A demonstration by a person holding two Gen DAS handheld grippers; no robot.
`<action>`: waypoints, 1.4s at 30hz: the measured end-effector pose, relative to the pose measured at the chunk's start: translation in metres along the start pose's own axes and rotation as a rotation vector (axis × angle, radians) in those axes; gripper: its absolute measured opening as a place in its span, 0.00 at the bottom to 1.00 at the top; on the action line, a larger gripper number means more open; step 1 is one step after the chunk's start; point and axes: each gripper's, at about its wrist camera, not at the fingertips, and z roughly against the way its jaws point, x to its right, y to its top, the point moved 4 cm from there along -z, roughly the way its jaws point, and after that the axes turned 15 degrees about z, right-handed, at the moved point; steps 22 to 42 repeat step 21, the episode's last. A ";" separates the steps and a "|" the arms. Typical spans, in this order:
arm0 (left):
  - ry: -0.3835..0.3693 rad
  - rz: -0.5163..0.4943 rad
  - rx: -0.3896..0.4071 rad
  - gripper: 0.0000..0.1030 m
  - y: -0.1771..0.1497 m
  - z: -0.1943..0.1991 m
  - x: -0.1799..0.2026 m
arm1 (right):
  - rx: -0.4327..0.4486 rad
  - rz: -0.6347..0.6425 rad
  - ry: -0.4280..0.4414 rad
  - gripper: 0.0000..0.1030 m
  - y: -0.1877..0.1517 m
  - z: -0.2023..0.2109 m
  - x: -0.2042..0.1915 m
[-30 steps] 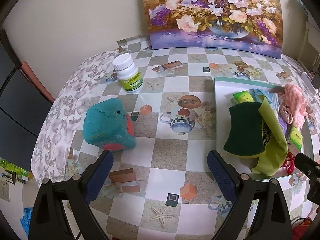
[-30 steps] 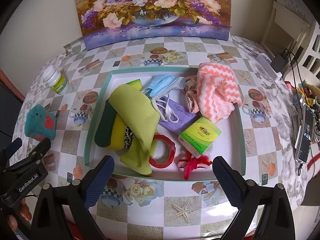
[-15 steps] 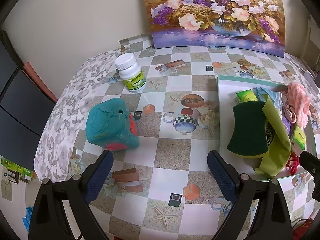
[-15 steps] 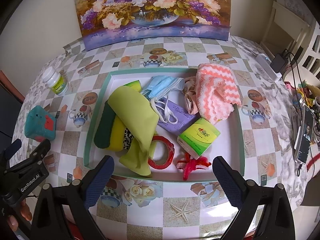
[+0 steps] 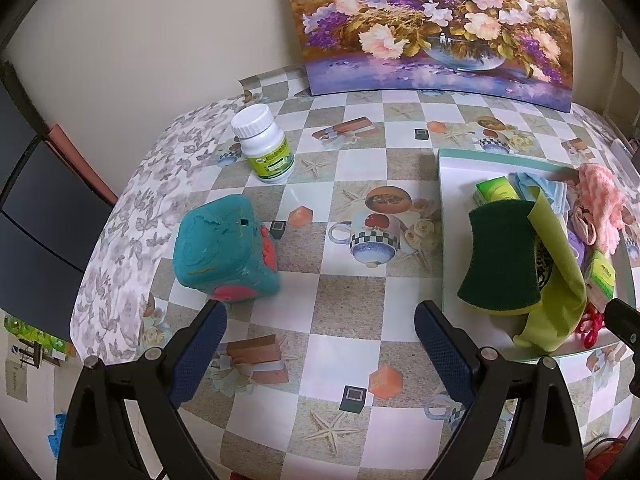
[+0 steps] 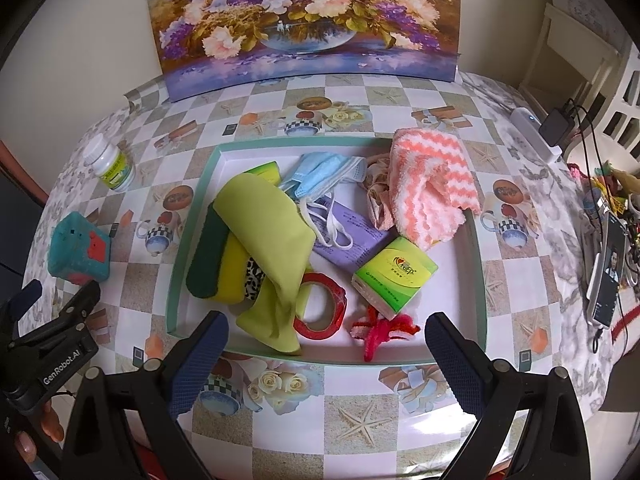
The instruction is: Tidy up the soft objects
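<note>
Both claws hang spread wide and empty: the left gripper (image 5: 320,338) just short of the torn teal foam cube (image 5: 226,248) on the checked tablecloth (image 5: 344,308), the right gripper (image 6: 326,350) before the green-rimmed white tray (image 6: 478,280) holding the lime cloth (image 6: 272,236) and pink zigzag towel (image 6: 430,186).

Left gripper (image 5: 320,338): jaws spread wide, empty, held above the surface. Right gripper (image 6: 326,346): jaws likewise spread wide, empty.

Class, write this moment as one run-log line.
left gripper: open, empty | right gripper: open, empty | teal foam cube: on table, outside tray | tray: holds soft items
</note>
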 end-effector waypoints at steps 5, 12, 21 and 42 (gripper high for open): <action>0.007 -0.005 0.003 0.92 0.000 0.000 -0.001 | 0.001 0.000 -0.001 0.97 0.000 0.001 0.000; 0.008 -0.006 0.005 0.92 0.000 0.001 -0.001 | 0.001 0.001 -0.001 0.97 0.001 0.001 0.001; 0.002 -0.010 0.001 0.92 0.001 0.001 -0.002 | 0.000 0.001 -0.001 0.97 0.000 0.001 0.001; 0.002 -0.010 0.001 0.92 0.001 0.001 -0.002 | 0.000 0.001 -0.001 0.97 0.000 0.001 0.001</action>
